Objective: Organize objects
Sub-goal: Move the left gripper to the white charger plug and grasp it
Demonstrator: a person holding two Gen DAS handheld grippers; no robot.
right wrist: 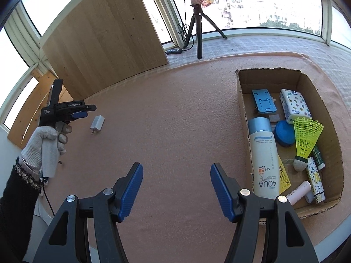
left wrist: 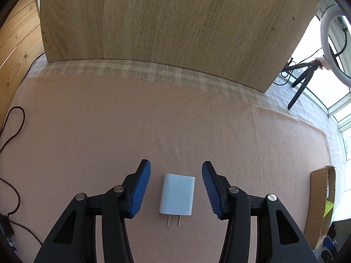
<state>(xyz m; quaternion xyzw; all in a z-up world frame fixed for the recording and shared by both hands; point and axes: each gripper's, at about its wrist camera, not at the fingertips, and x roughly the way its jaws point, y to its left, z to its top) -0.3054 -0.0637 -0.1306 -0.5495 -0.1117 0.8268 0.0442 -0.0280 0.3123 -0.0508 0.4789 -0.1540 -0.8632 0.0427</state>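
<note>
On my left, a gloved hand (right wrist: 45, 140) grips the handle of the left gripper (left wrist: 176, 176), whose jaws stand apart around the white charger (left wrist: 177, 196) without touching it; a strip of pink cloth (left wrist: 153, 120) shows on each side between the blue pads (left wrist: 140, 188) and the plug. The charger lies flat, its two prongs pointing back toward my camera. From the right wrist view it is small and half masked by that gripper's body, so I cannot tell its far end there. No earlier picture is given. The wooden board (left wrist: 164, 22) stands behind, its top cut off. My right gripper (right wrist: 176, 188) hangs released over bare cloth, nothing between its pads. Further right sits the cardboard box (right wrist: 241, 100), holding a sunscreen bottle (right wrist: 264, 160), a yellow shuttlecock (right wrist: 306, 135), a tissue pack (right wrist: 295, 105) and smaller items I cannot make out; its near corner is hidden behind my finger.
</note>
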